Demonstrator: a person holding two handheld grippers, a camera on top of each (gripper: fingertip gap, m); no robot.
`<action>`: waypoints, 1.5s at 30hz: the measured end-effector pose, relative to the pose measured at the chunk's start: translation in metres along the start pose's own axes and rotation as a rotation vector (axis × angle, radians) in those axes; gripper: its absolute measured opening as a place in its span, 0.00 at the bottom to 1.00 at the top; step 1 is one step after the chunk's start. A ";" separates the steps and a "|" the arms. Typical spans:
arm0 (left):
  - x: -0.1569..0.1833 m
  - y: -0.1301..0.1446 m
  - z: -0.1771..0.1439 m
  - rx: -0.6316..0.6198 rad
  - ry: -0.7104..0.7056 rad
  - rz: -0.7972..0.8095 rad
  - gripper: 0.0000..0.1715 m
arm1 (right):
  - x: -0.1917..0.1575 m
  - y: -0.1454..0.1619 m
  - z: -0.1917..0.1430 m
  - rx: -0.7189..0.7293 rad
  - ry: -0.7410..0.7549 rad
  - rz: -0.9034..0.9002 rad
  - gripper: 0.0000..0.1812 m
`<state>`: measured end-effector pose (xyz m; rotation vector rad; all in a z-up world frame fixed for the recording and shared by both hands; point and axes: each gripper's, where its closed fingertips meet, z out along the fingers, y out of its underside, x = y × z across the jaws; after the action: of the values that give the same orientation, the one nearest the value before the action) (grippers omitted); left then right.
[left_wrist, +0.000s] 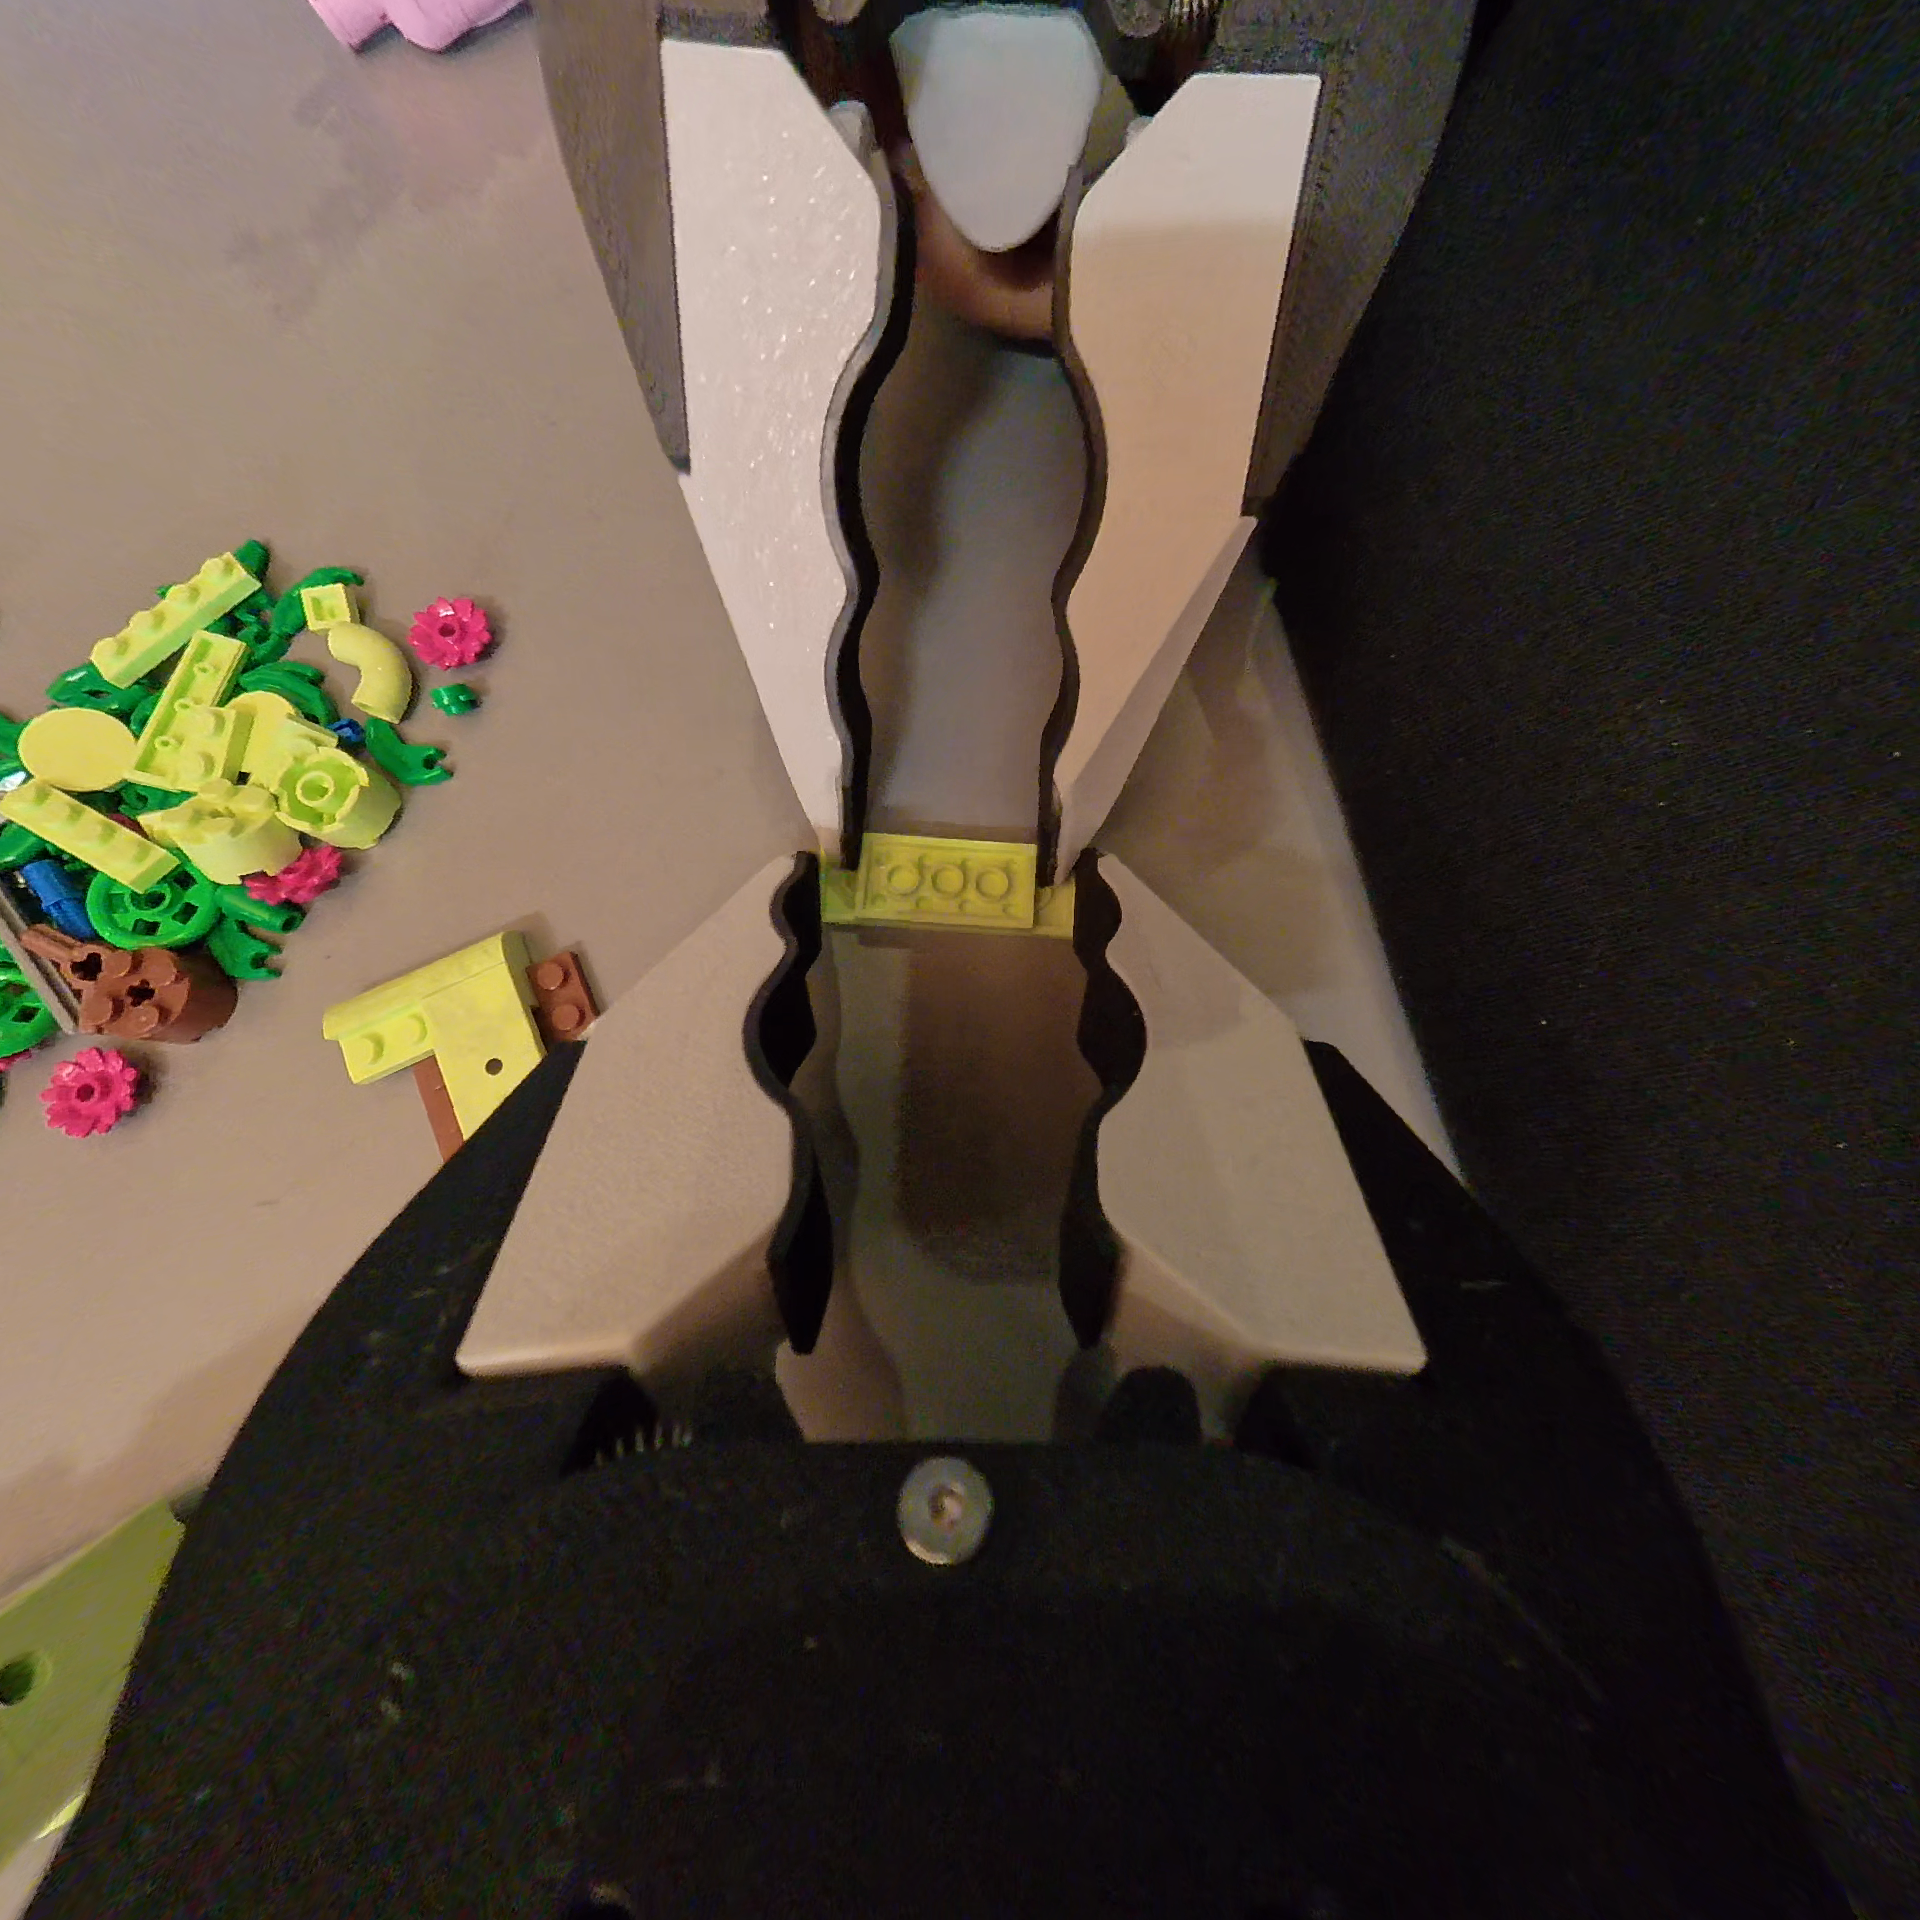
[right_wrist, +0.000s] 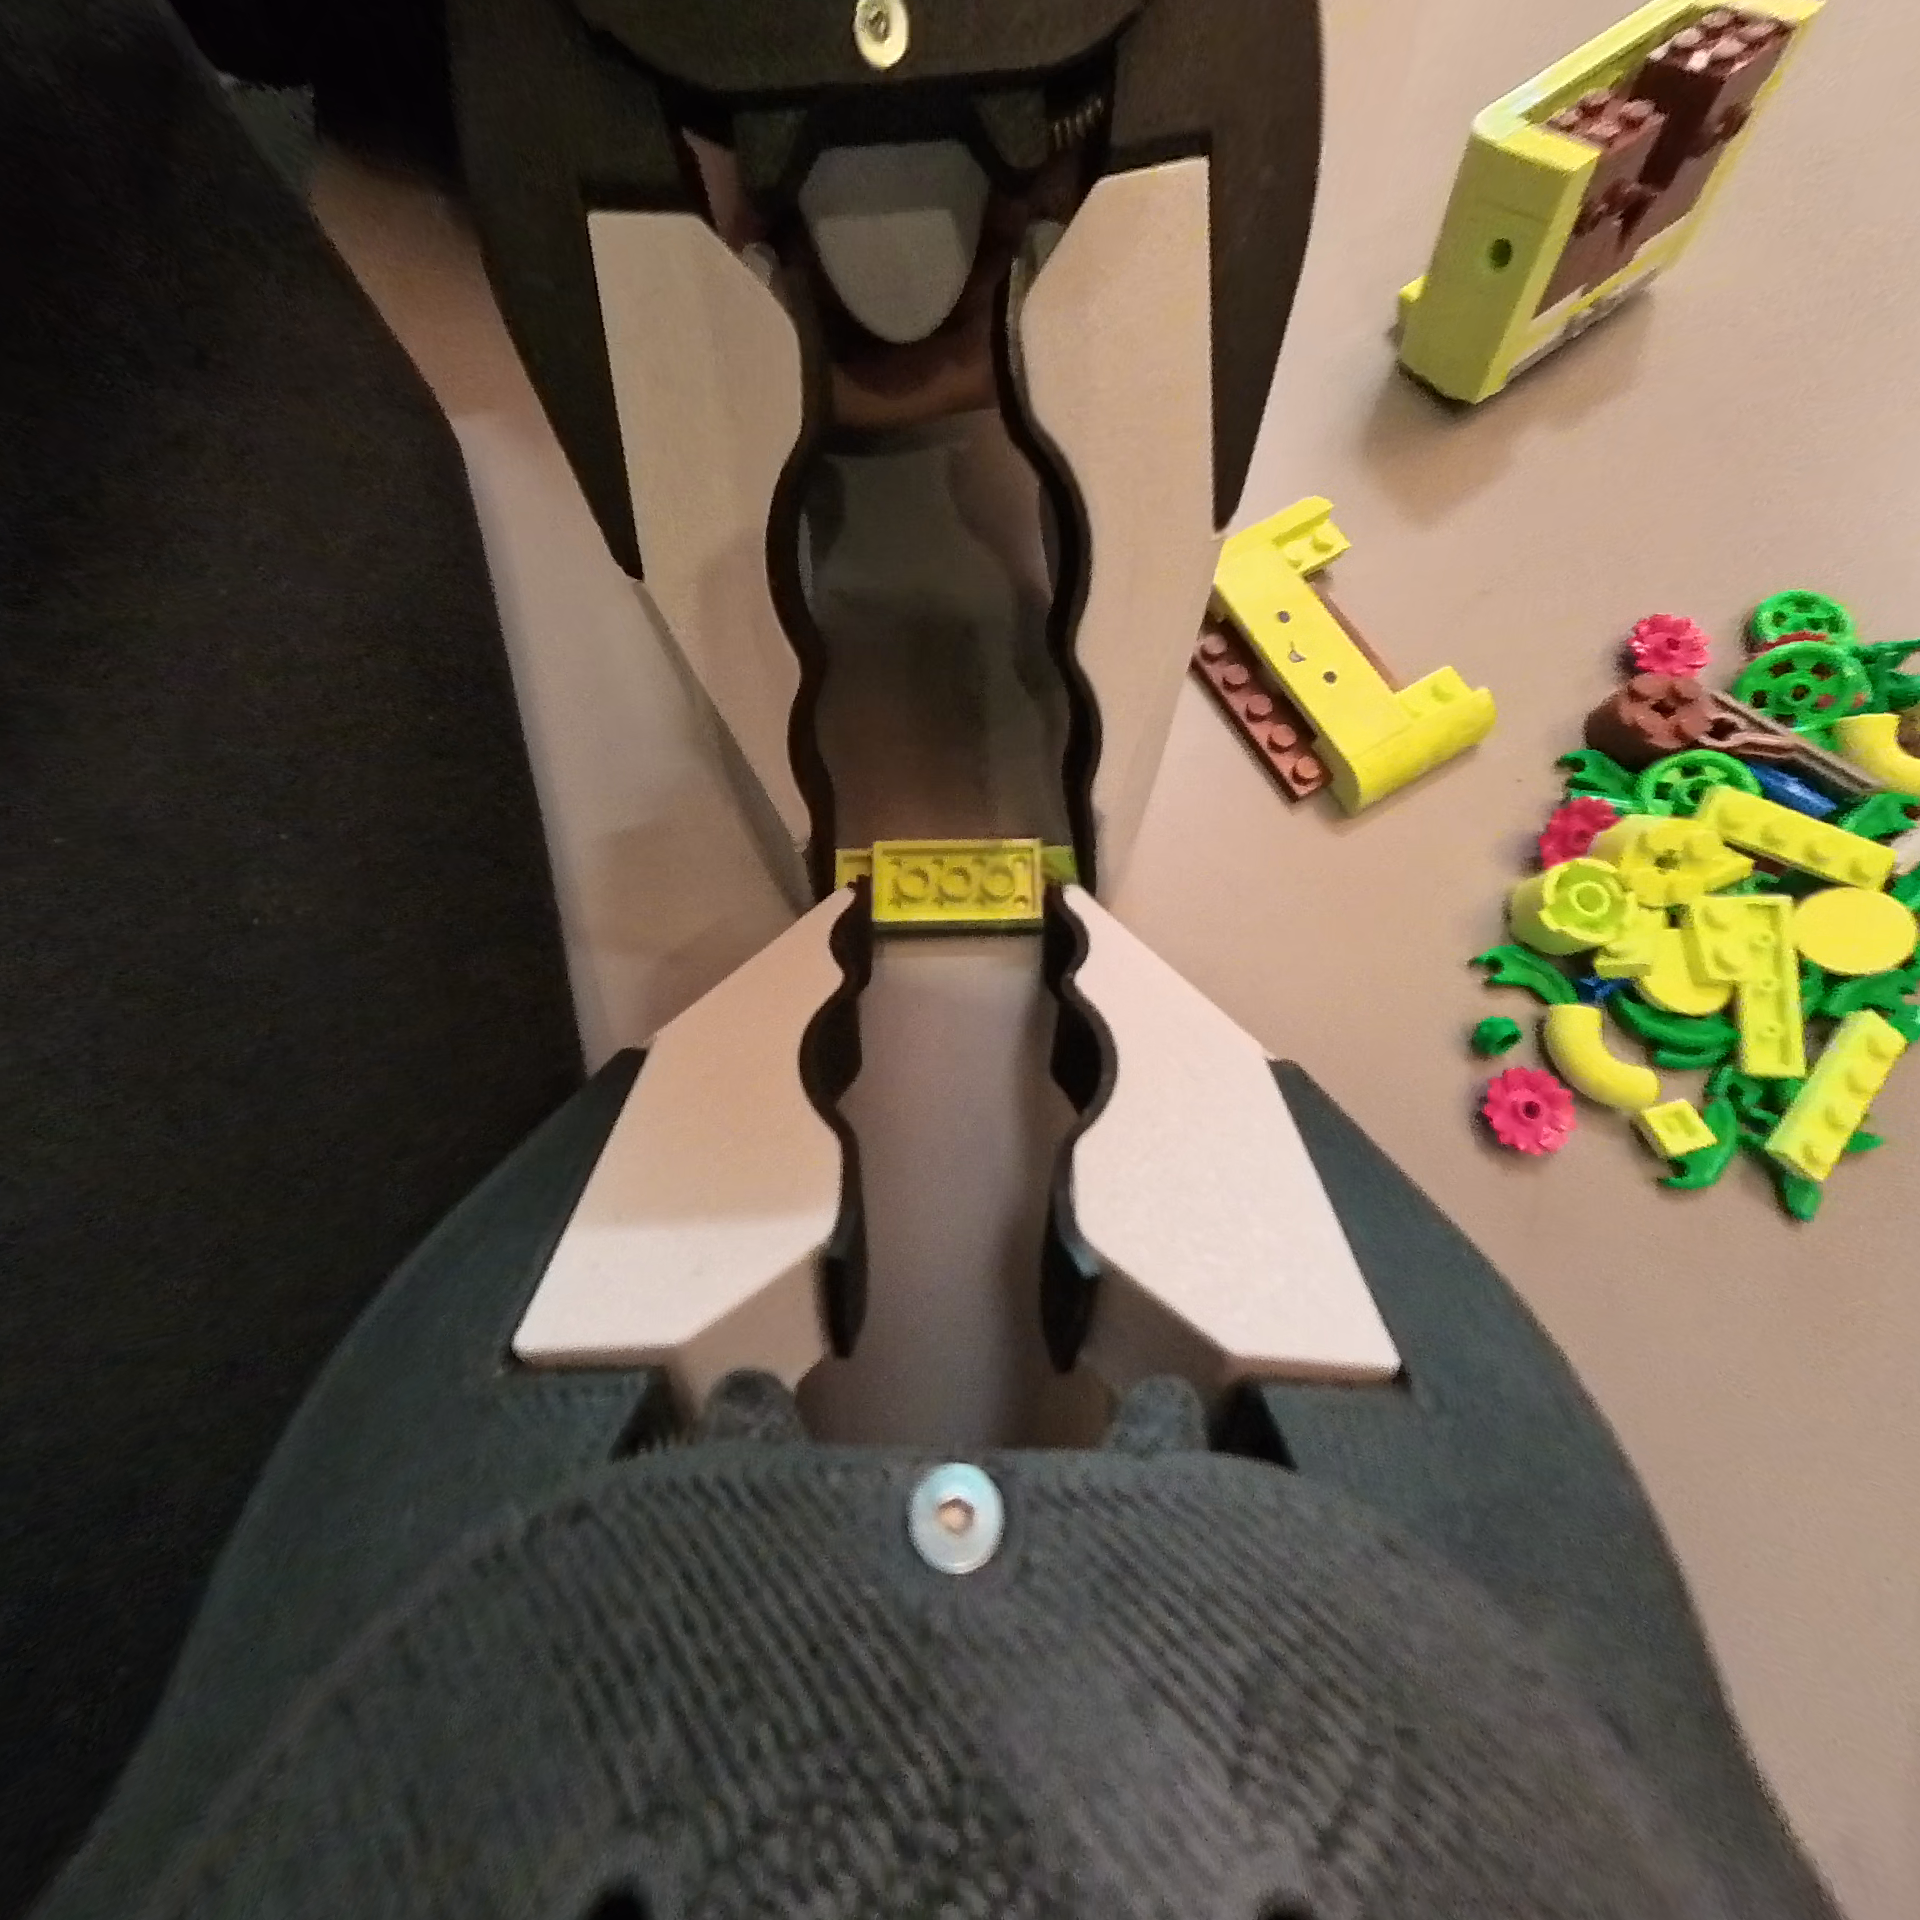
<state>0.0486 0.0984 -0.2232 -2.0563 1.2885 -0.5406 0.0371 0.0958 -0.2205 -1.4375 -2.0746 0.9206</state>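
My two grippers meet tip to tip above the beige table (left_wrist: 312, 312). My left gripper (left_wrist: 945, 878) is shut on the ends of a wide lime plate (left_wrist: 1055, 914). My right gripper (right_wrist: 956, 914) is shut on a smaller studded lime plate (right_wrist: 956, 883), which lies flat against the wide one. In the left wrist view the right gripper (left_wrist: 951, 847) comes in from the top around the small plate (left_wrist: 945, 883). In the right wrist view the left gripper (right_wrist: 951, 862) comes in from the top; only the wide plate's ends (right_wrist: 850, 864) show.
A pile of loose lime, green, pink and brown bricks (left_wrist: 177, 790) (right_wrist: 1745, 935) lies on the table. A lime-and-brown angled piece (left_wrist: 457, 1018) (right_wrist: 1340, 675) lies beside it. A bigger lime-and-brown build (right_wrist: 1558, 197) stands farther off. Dark fabric (left_wrist: 1610, 831) covers one side.
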 end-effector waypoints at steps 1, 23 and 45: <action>0.000 0.000 0.000 0.000 0.000 -0.001 0.28 | 0.003 0.002 -0.001 -0.014 -0.015 0.003 0.18; -0.001 0.001 0.002 -0.006 -0.037 -0.031 0.29 | 0.001 -0.003 -0.005 0.036 -0.057 -0.023 0.16; -0.017 -0.006 -0.004 0.034 -0.218 0.048 0.28 | 0.016 -0.005 -0.021 0.128 0.038 0.134 0.19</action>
<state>0.0426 0.1148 -0.2166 -1.9891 1.1884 -0.3046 0.0429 0.1153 -0.2029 -1.5279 -1.8746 1.0503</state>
